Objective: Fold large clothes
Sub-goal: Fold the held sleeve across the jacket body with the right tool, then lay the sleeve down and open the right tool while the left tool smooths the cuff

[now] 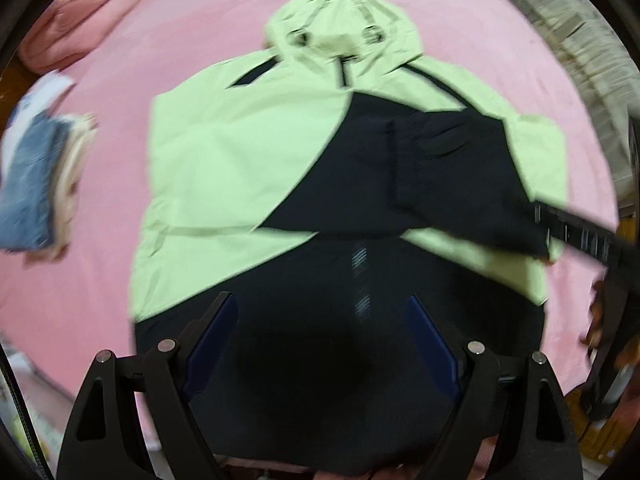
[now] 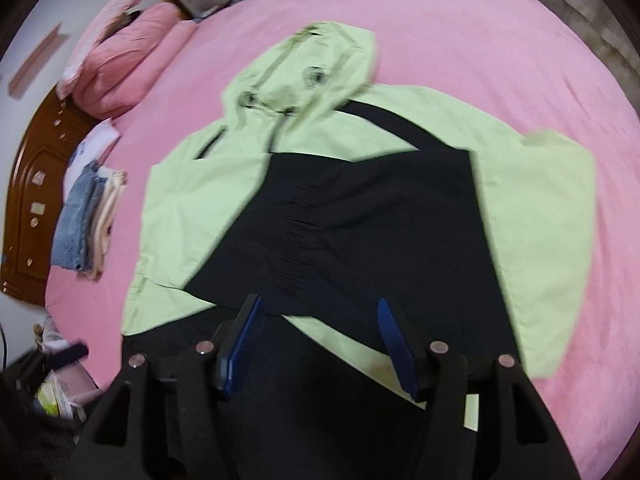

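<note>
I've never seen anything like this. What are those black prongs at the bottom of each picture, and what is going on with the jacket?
There is no robot: a person holds a hand tool with two fingers in each hand, and a camera on each tool looks along them. One picture is from the left gripper, the other from the right gripper. Both stand open above the jacket, holding nothing. The green and black hooded jacket lies spread on a pink bed, a black sleeve folded across it. Folded clothes and pillows lie beside it.

Both wrist views look steeply down, fairly close; both share the jacket (image 1: 240, 168) on the pink bed (image 2: 460, 32).
</note>
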Demonstrator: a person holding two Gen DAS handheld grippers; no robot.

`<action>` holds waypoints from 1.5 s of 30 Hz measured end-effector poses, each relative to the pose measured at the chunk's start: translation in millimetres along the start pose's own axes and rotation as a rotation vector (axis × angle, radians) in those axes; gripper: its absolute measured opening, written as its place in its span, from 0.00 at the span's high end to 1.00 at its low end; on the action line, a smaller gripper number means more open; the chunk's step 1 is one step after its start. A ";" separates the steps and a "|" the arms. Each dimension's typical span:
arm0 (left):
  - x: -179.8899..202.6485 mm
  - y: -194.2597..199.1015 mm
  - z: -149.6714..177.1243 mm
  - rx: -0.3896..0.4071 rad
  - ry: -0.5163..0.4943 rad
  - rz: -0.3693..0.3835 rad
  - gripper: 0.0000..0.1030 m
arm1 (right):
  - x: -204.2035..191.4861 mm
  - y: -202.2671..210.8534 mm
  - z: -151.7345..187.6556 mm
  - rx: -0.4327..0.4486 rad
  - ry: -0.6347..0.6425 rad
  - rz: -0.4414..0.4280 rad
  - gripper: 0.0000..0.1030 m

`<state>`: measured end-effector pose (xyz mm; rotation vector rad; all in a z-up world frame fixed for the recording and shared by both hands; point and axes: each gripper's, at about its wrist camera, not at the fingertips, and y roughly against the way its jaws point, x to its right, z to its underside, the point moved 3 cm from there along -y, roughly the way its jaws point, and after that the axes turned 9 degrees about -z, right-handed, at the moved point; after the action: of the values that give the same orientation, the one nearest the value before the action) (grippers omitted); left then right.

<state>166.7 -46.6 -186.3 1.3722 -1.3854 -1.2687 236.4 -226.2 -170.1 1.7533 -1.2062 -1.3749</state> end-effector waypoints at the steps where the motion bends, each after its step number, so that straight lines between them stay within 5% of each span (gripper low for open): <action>1: 7.5 -6.5 -8.4 0.001 0.006 0.019 0.18 | 11.8 4.8 3.9 0.001 -0.010 0.019 0.43; 9: 64.9 -76.2 -63.0 -0.021 0.187 0.146 0.18 | 78.2 25.2 38.3 0.020 -0.078 0.094 0.43; 20: 130.9 -154.3 -83.5 -0.050 0.105 -0.166 0.23 | 132.3 27.5 108.3 0.052 -0.128 0.139 0.43; 21: 137.5 -153.7 -84.4 -0.043 0.081 -0.158 0.30 | 136.0 26.1 113.9 0.048 -0.120 0.155 0.43; 22: 143.0 -153.1 -85.2 -0.041 0.061 -0.134 0.54 | 138.6 24.1 117.4 0.041 -0.112 0.166 0.43; 28: 167.1 -139.9 -94.6 -0.033 -0.003 -0.146 0.81 | 148.8 12.3 109.5 0.069 -0.069 0.212 0.43; 39: 124.1 -24.6 -138.8 0.244 0.197 -0.071 0.85 | 126.4 -6.8 72.7 0.115 0.030 0.193 0.43; 45: 65.1 6.6 -147.6 0.375 0.214 -0.231 0.85 | 106.2 -16.8 59.6 0.138 0.118 0.214 0.43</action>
<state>303.0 -129.0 -159.7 1.9113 -1.3893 -0.9955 189.8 -311.5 -245.3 1.7138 -1.4059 -1.0726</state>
